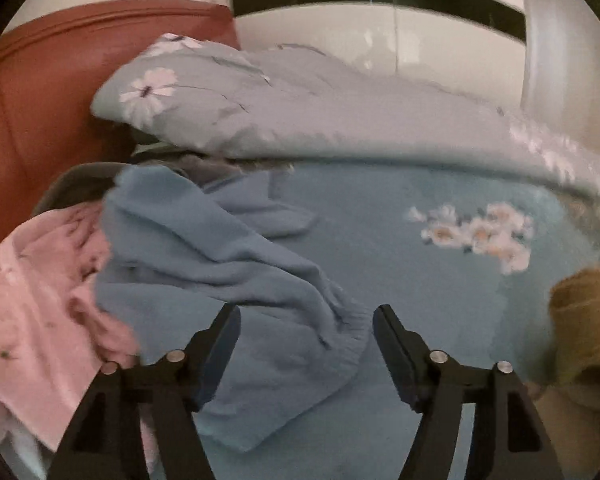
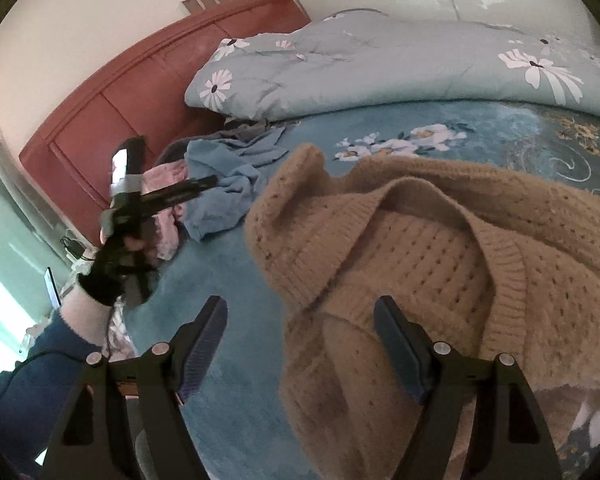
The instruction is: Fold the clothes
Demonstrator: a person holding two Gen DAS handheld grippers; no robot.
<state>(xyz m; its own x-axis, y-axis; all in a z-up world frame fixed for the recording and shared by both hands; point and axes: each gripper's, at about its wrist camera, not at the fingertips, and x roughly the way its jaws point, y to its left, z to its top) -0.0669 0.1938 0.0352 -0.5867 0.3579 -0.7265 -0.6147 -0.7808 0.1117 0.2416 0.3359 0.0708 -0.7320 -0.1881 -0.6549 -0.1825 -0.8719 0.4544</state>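
Low in the left wrist view, the left gripper (image 1: 306, 334) hangs with its jaws spread wide, grasping nothing, over a crumpled blue knit garment (image 1: 220, 264) at frame centre-left, beside a pink cloth (image 1: 40, 300). At the bottom of the right wrist view, the right gripper (image 2: 300, 328) is likewise released, above a tan open-knit sweater (image 2: 440, 260) filling the lower right. Both garments lie on a teal floral bedsheet (image 2: 228, 360), before a folded grey-blue flowered quilt (image 2: 380, 68).

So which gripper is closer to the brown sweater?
Right. The right gripper hangs open right over the brown sweater. The left gripper is off by the blue garment.
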